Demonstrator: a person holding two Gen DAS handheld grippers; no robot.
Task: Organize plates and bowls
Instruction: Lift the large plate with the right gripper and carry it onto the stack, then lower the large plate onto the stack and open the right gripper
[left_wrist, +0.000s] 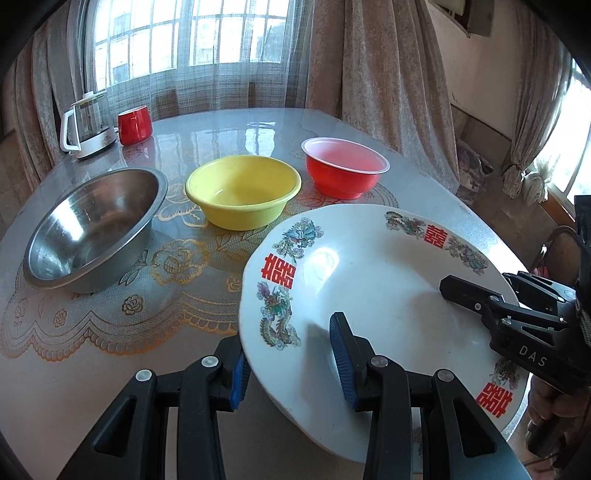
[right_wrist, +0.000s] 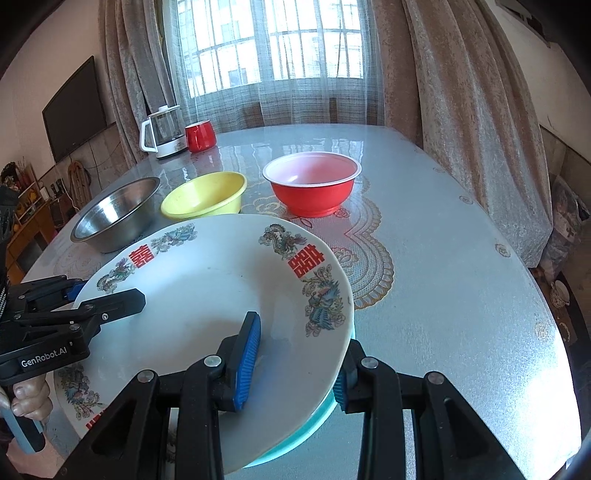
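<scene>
A large white plate (left_wrist: 369, 280), its rim printed with red double-happiness characters and phoenix motifs, is held tilted above the near edge of the glass-topped desk (right_wrist: 461, 258) by two hand-held tools. The left tool (left_wrist: 291, 365) is seen straddling the plate's near-left rim, one blue pad above and one below; whether the pads are pressed fully onto the rim cannot be told, though contact appears likely. The right tool (right_wrist: 291, 362) is set the same way across the opposite rim, and its black upper finger is visible on the plate's inner face in the left wrist view. A turquoise edge (right_wrist: 317, 417), seemingly another dish, is glimpsed just beneath the plate.

Behind the plate, a steel bowl (left_wrist: 92, 229), a yellow bowl (left_wrist: 243, 190) and a red bowl (left_wrist: 345, 170) are lined up on the desk, apart from one another. A glass kettle (left_wrist: 86, 122) and a red mug (left_wrist: 135, 123) are seen at the far corner.

The plate is judged to be glazed ceramic: stiff, fairly heavy, slick and breakable. The rim is considered the only practical place to take hold, with opposite sides gripped so that the weight is shared and slipping is checked.
</scene>
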